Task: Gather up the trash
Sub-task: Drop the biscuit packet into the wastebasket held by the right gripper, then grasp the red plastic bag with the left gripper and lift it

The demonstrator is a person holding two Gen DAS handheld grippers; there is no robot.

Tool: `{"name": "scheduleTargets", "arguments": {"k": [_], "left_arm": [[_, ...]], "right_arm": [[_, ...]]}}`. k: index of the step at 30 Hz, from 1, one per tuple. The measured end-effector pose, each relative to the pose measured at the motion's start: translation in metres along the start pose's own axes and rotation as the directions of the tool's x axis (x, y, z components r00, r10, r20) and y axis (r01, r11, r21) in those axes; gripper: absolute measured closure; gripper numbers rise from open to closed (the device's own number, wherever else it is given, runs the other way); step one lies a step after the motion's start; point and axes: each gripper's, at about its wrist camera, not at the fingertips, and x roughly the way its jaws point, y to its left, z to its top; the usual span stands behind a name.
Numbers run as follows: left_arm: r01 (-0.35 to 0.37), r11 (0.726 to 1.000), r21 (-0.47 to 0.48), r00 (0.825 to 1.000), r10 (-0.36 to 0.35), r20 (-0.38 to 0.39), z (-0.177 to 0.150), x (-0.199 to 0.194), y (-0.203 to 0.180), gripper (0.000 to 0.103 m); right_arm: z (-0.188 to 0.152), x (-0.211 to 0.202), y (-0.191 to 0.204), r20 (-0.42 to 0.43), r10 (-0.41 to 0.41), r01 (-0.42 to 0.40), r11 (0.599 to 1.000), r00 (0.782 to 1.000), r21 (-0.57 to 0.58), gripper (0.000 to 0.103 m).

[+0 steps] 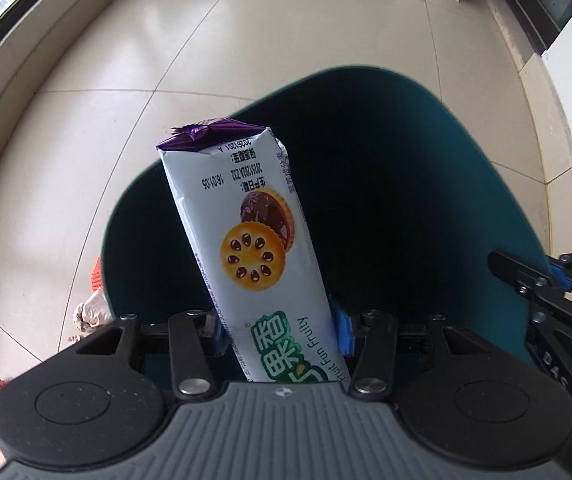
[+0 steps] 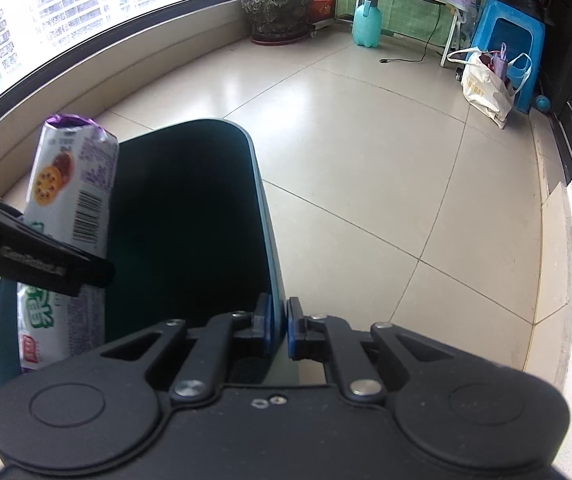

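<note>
Biscuit packet (image 1: 245, 236) pinched between the blue pads of the left gripper (image 1: 281, 330), held upright over the dark mouth of the teal bin (image 1: 466, 184), purple crimped end farthest from the camera; pale tiled floor (image 1: 85, 152) all around; right gripper (image 1: 542, 292) just visible at the bin's right edge.

Seen from the right wrist: right gripper (image 2: 279, 334) pressed together on the bin's thin wall (image 2: 263, 216); packet (image 2: 71, 184) at the left above the bin's opening, clamped in the left gripper's black finger (image 2: 45, 256); plant pot (image 2: 277, 12), green spray bottle (image 2: 367, 24), blue stool (image 2: 506, 44) and white bag (image 2: 484, 88) well apart across the floor.
</note>
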Motion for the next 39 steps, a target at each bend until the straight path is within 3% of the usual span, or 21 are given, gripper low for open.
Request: {"name": "scheduleTargets", "arguments": {"k": [12,15,19,34,39], "left_arm": [[0.028,0.999,0.017,0.998,-0.027,-0.056,-0.009,0.025,0.0,0.054],[0.035,0.999,-0.001,0.998,-0.035,-0.045,-0.015,0.02,0.011,0.041],[0.056,0.998,-0.028,0.998,-0.057,-0.018,-0.02,0.011,0.02,0.039],[0.117,0.992,0.036,0.985,-0.121,0.121,-0.049,-0.087,0.046,0.039],[0.093,0.995,0.027,0.984,-0.096,0.152,-0.065,-0.105,0.069,0.039]], "right_arm": [[-0.003,0.02,-0.005,-0.05,0.015,-0.015,1.0,0.999,0.001,0.098],[-0.002,0.02,-0.006,-0.048,0.02,-0.019,1.0,0.999,0.008,0.098],[-0.003,0.021,-0.007,-0.047,0.017,-0.017,1.0,0.999,0.01,0.098],[-0.002,0.023,-0.003,-0.055,0.006,-0.005,1.0,0.998,0.019,0.098],[0.0,0.025,-0.002,-0.057,0.004,-0.003,1.0,0.998,0.021,0.098]]}}
